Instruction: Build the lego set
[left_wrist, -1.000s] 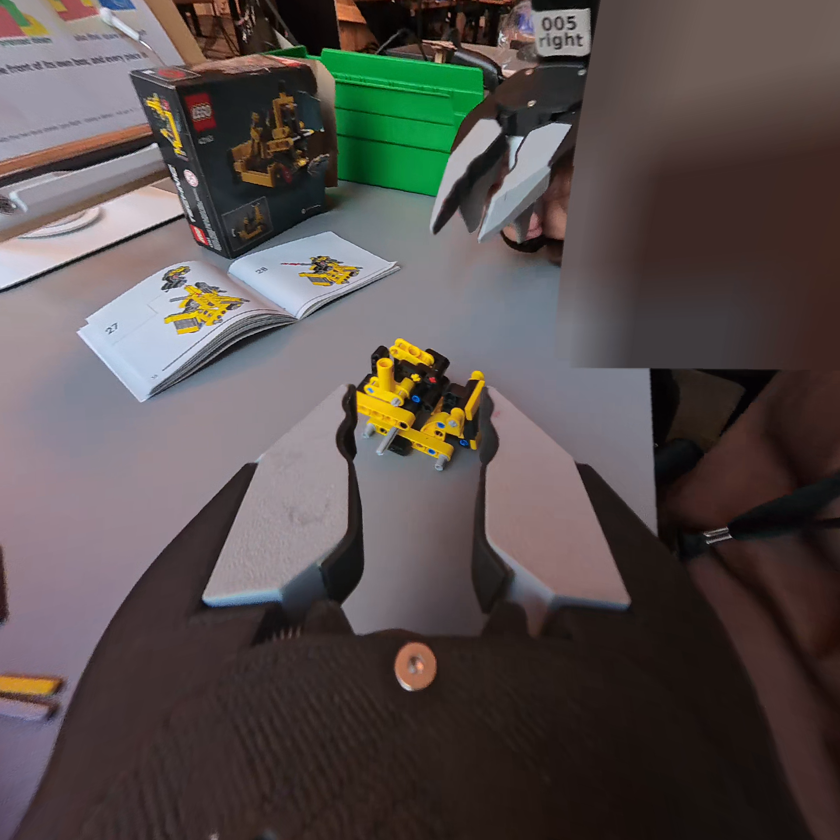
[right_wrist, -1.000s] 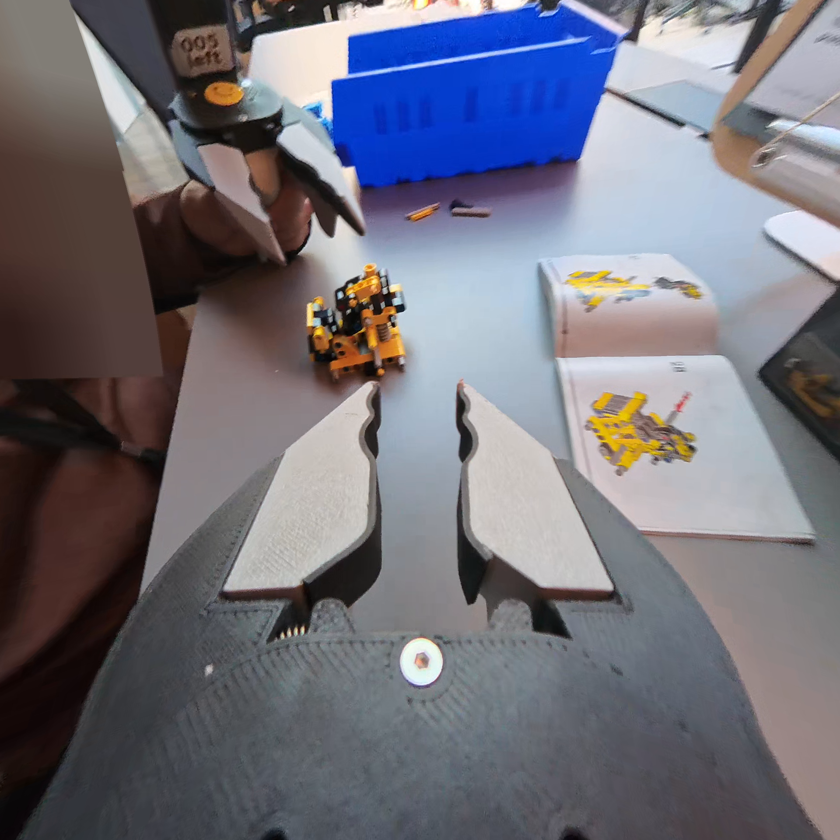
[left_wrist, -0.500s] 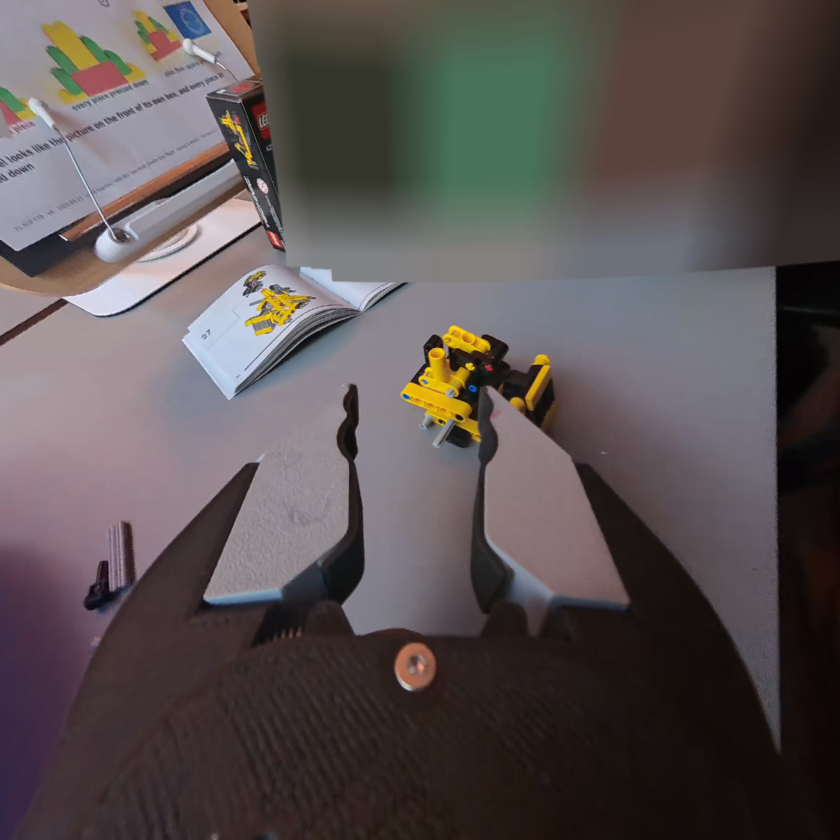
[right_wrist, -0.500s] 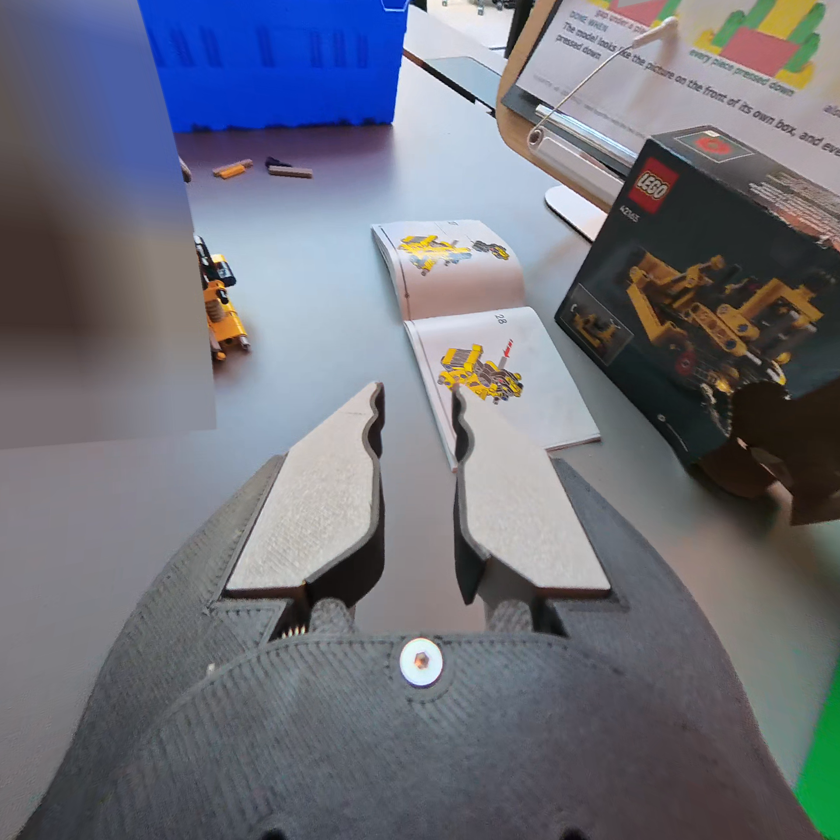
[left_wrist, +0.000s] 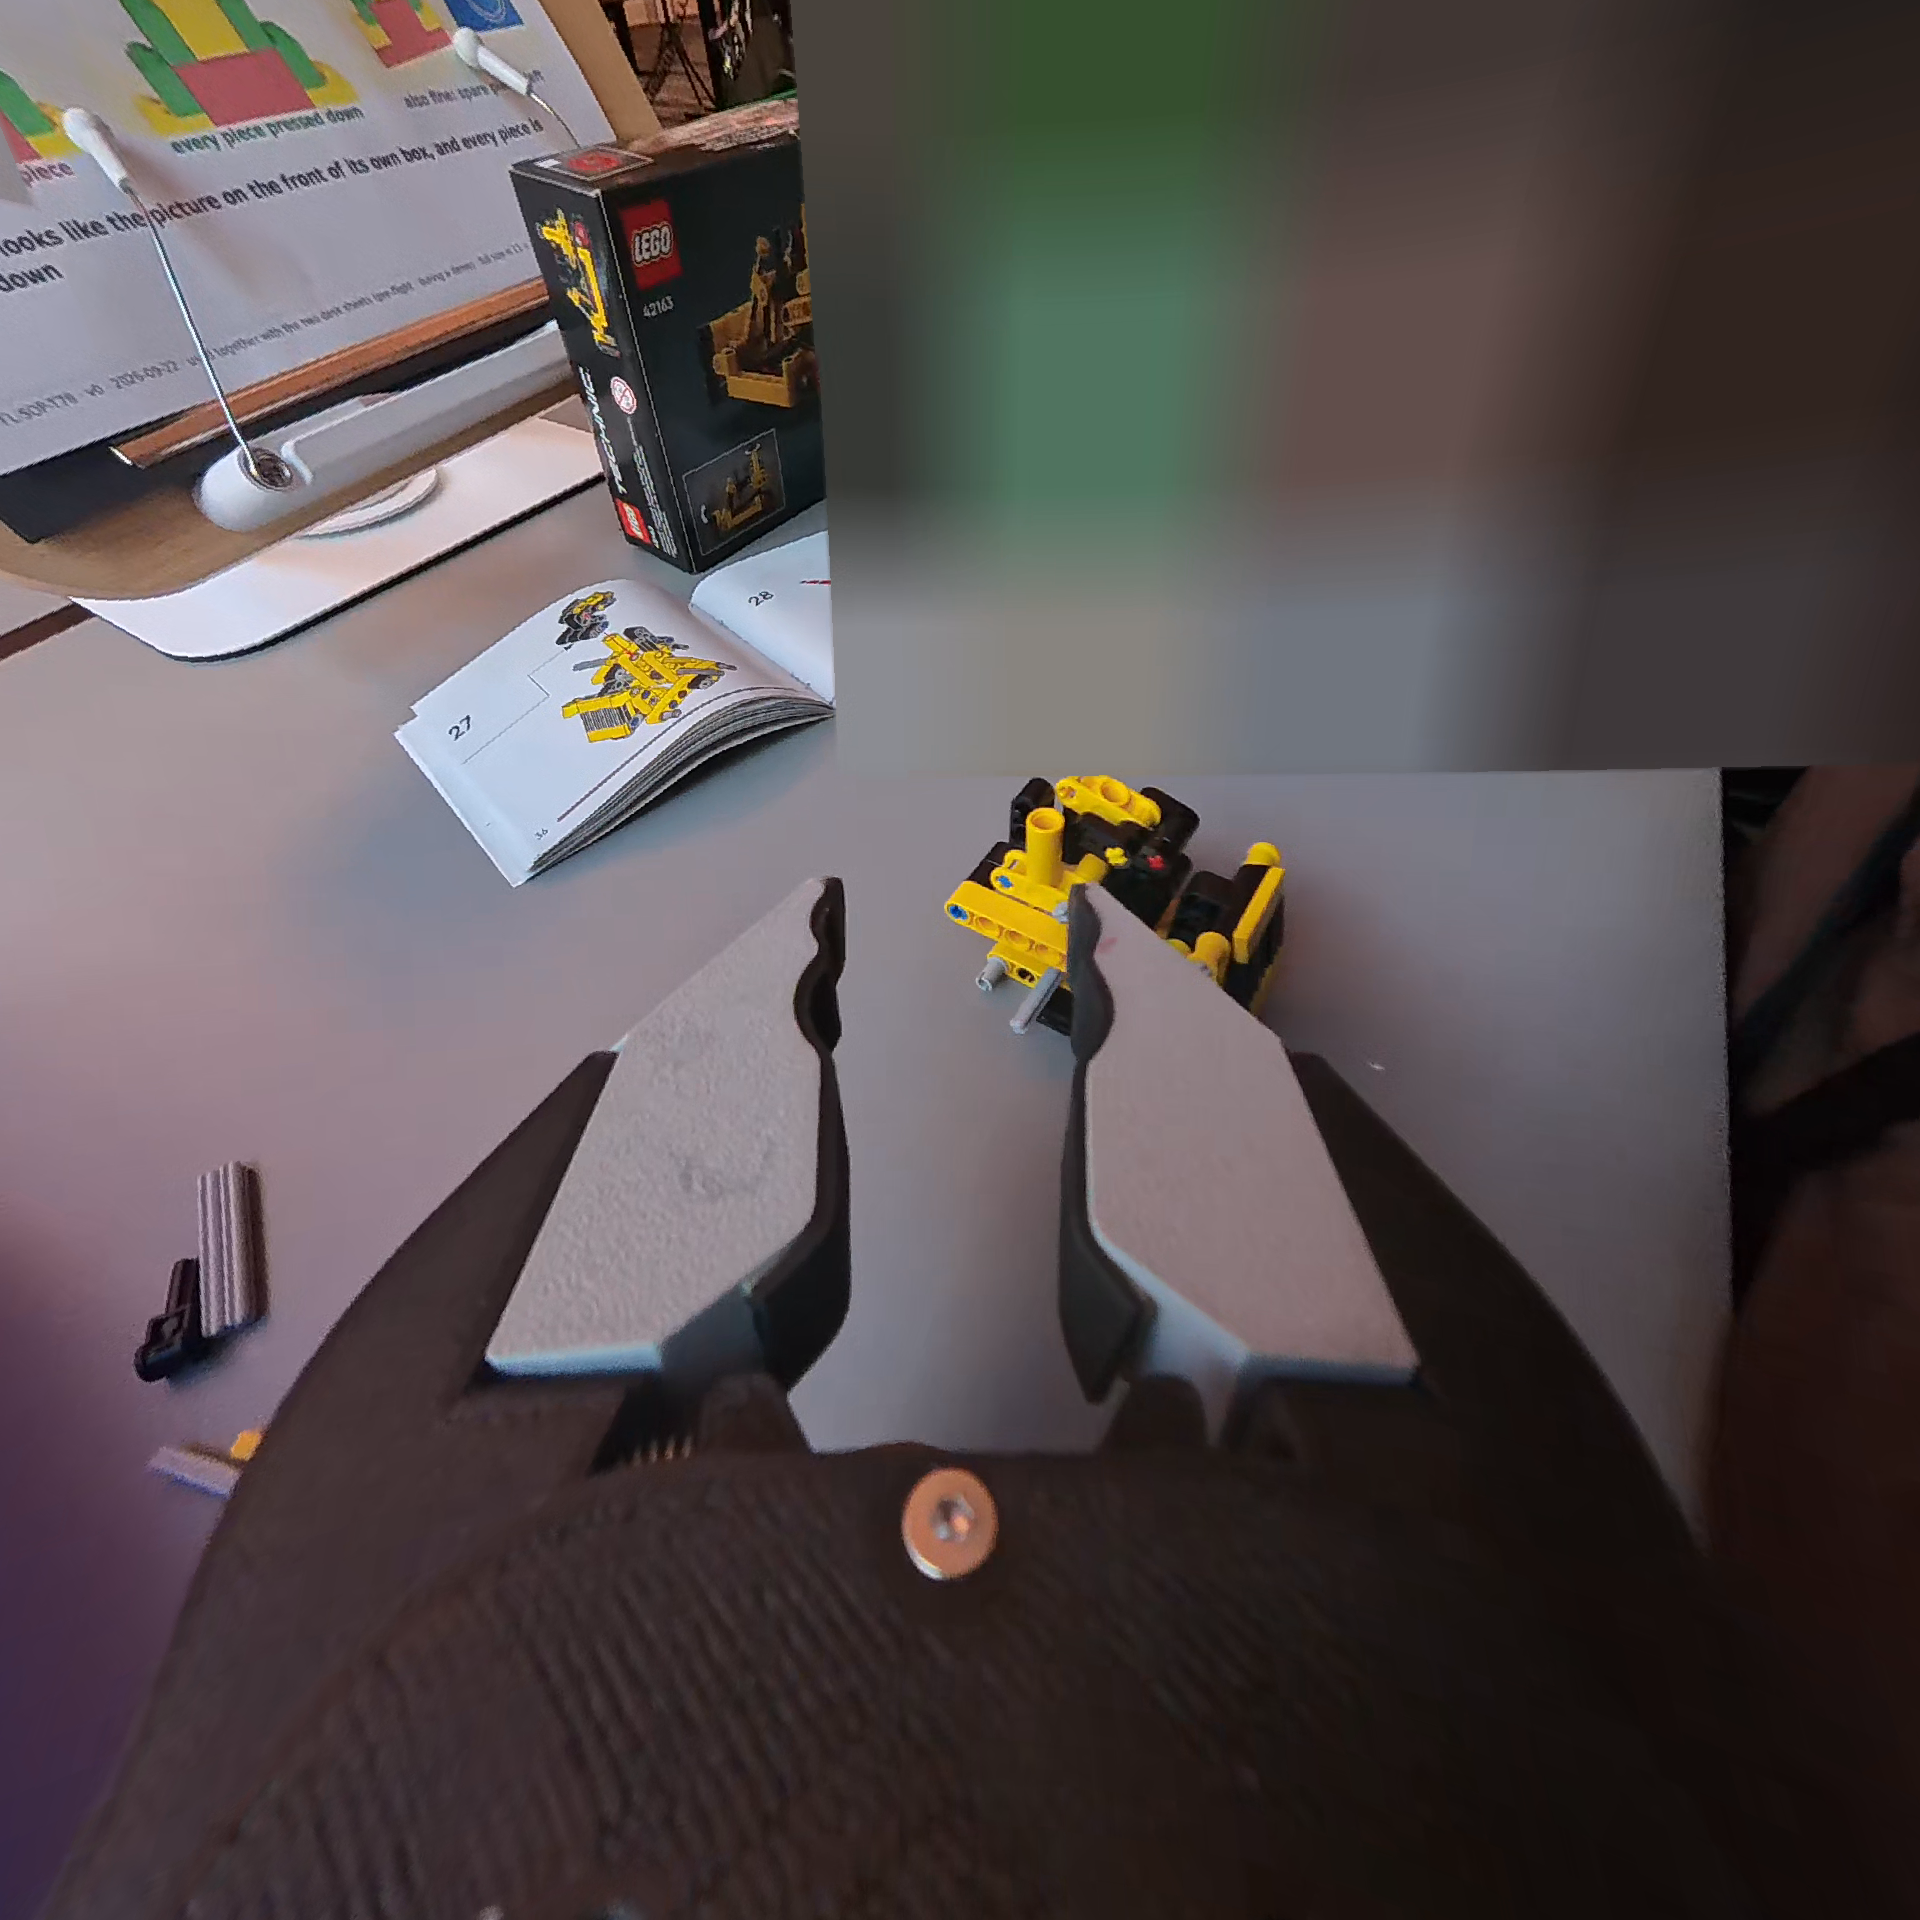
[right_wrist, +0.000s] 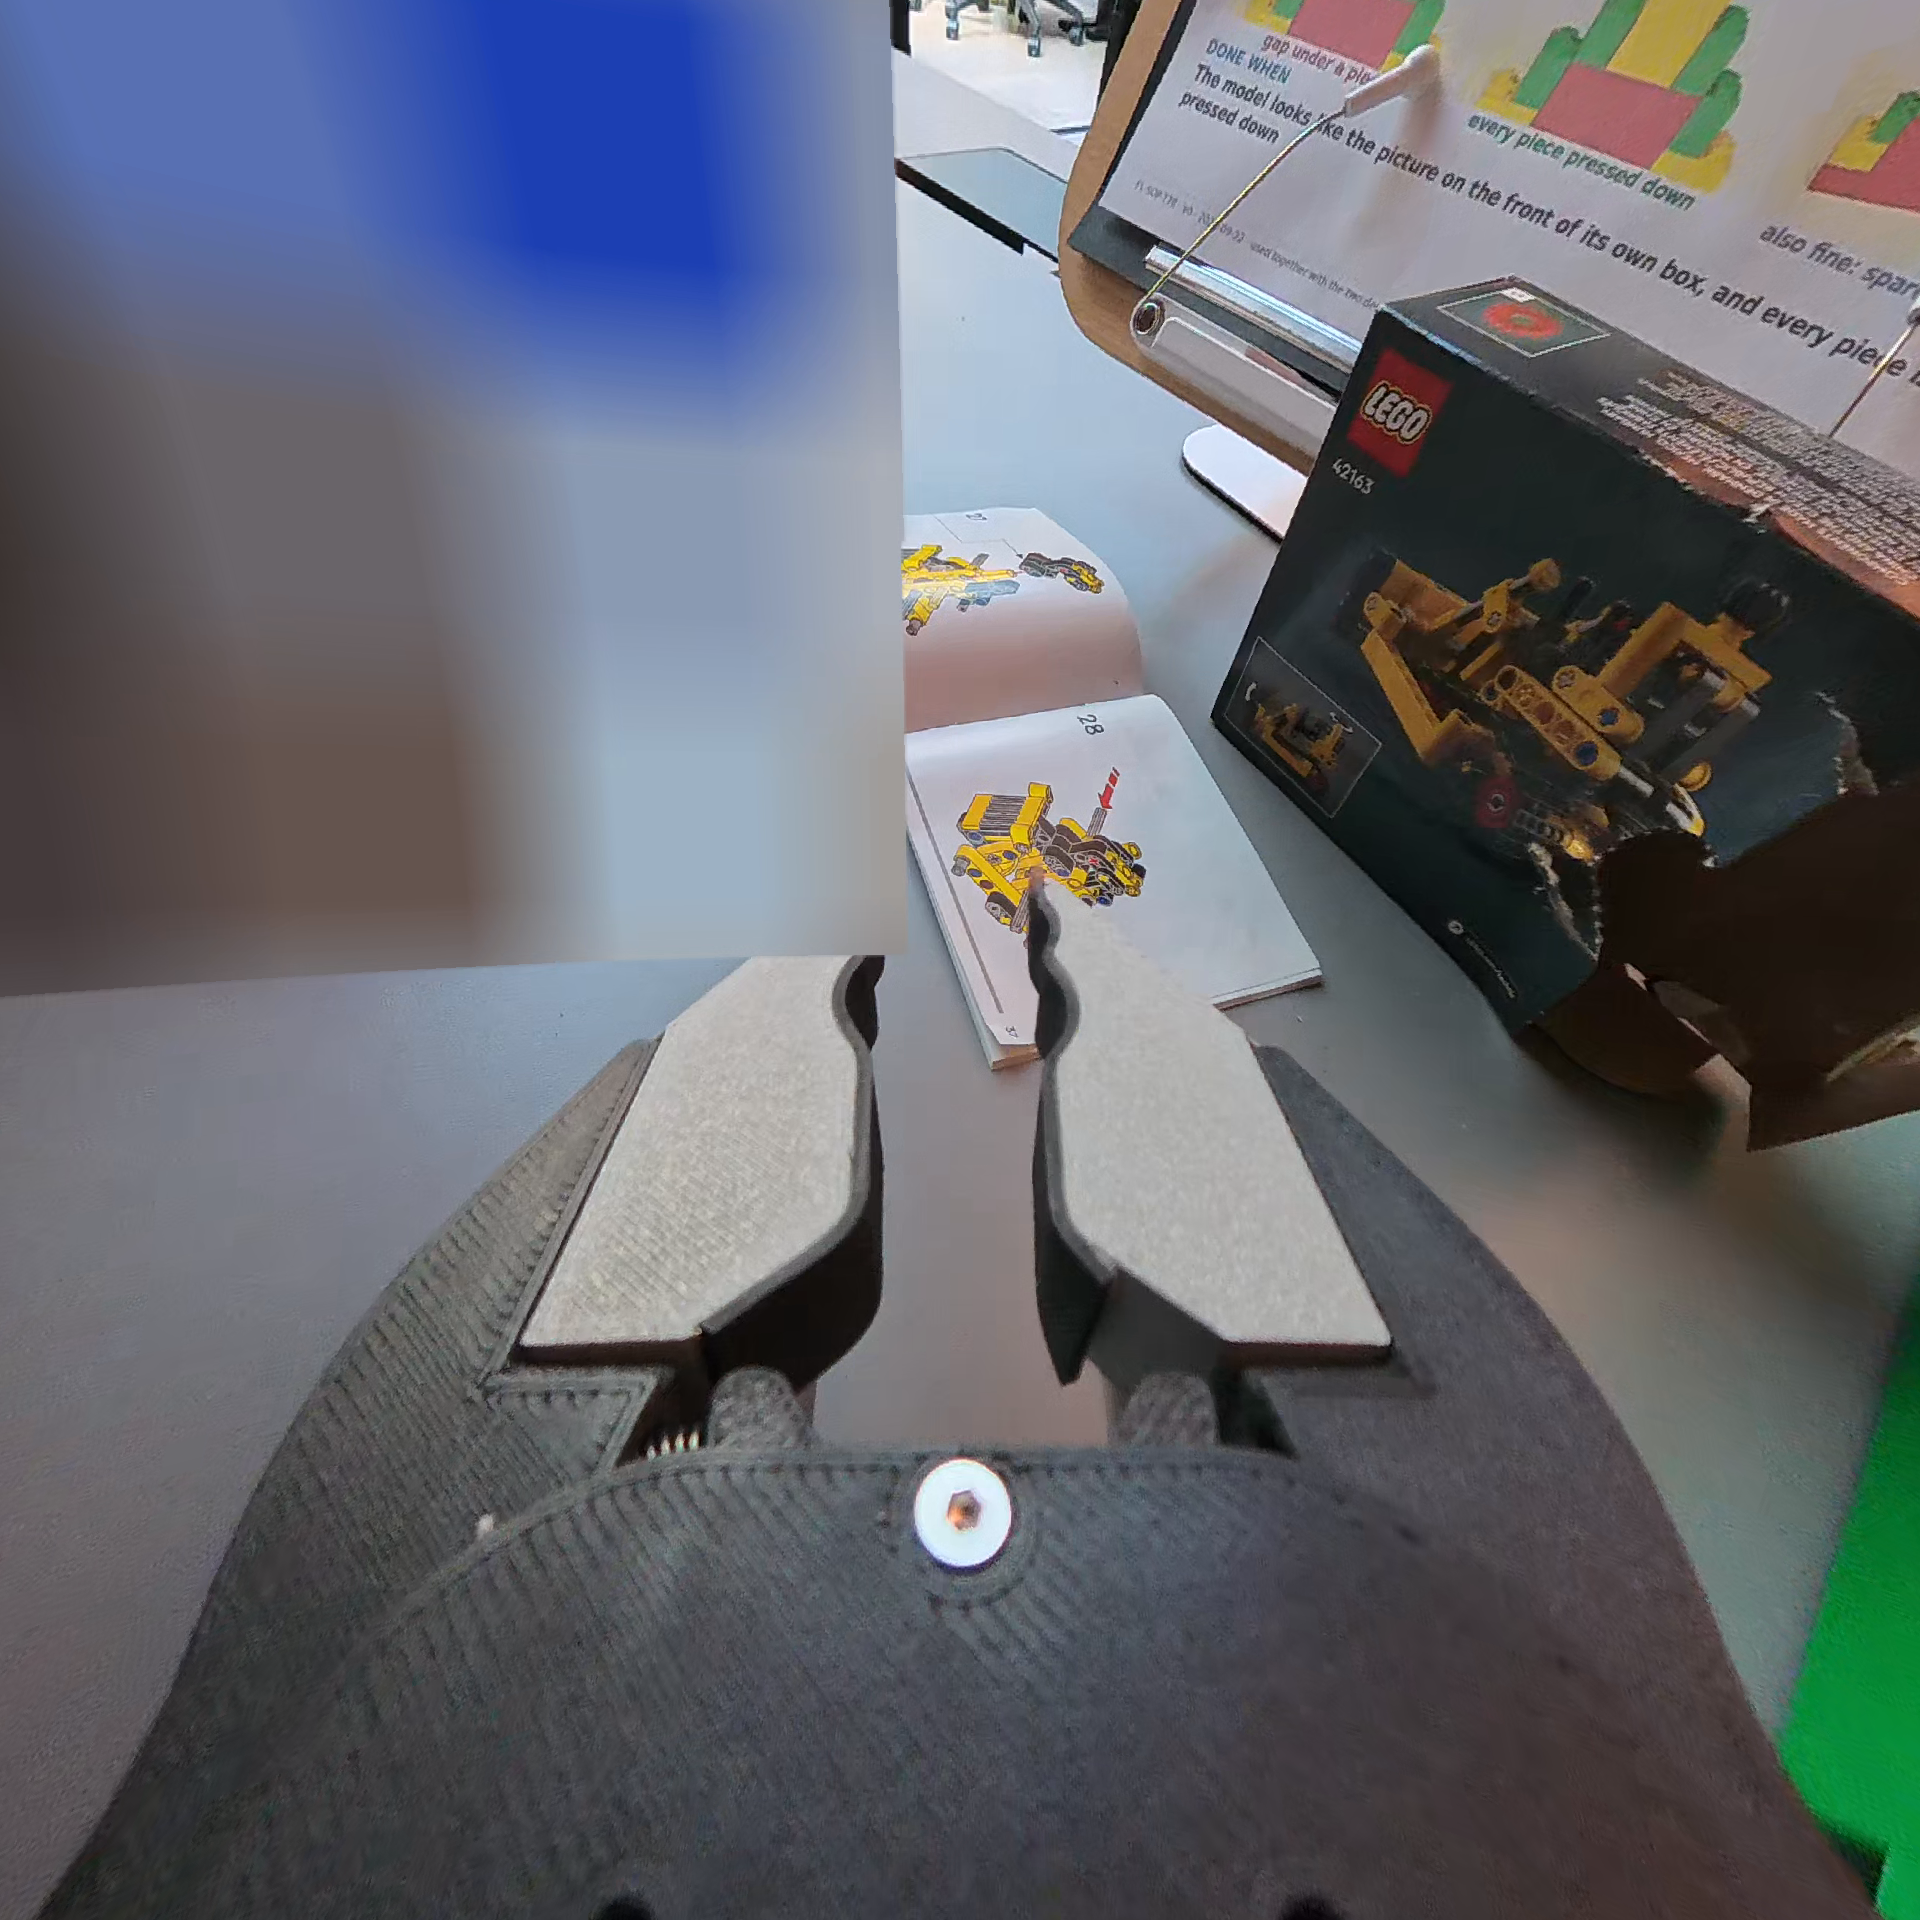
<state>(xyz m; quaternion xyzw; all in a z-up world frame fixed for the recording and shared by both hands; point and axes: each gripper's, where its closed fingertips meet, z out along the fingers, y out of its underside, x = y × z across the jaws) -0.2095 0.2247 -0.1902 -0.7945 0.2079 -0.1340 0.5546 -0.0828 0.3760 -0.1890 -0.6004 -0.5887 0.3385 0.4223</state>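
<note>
- Step in hand (judged): a pause between placements; the part-built model (left_wrist: 1122, 904) is set down on the grey table (left_wrist: 260, 935) and nothing is carried by either tool.
- L gripper (left_wrist: 951, 920): jaws held apart at a moderate gap, empty. The model is seen just beyond and right of the tips, partly hidden by the right finger (left_wrist: 1195, 1122); contact can't be told.
- R gripper (right_wrist: 956, 945): jaws narrowly parted, empty, pointed at the open instruction booklet (right_wrist: 1091, 862), w/ the set's box (right_wrist: 1538, 675) standing just right of it. The model isn't shown in the R wrist view.
- Loose pcs are seen at the L wrist view's left edge: a ribbed grey piece (left_wrist: 227, 1242) touching a black piece (left_wrist: 171, 1330), and a small grey-and-orange piece (left_wrist: 208, 1460) nearer the camera.
- Next move (judged): the booklet page is prob. to be checked, then a loose pc fetched; a narrower grip and a low, square approach would be needed for such small parts, w/ the model braced by the other tool while a pc is pressed in.
- Vs 1 s ago: the model was framed between the L tips then; it now lies off to the right. The R gripper has been swung off the model toward booklet and box. Both gaps look about unchanged.
</note>
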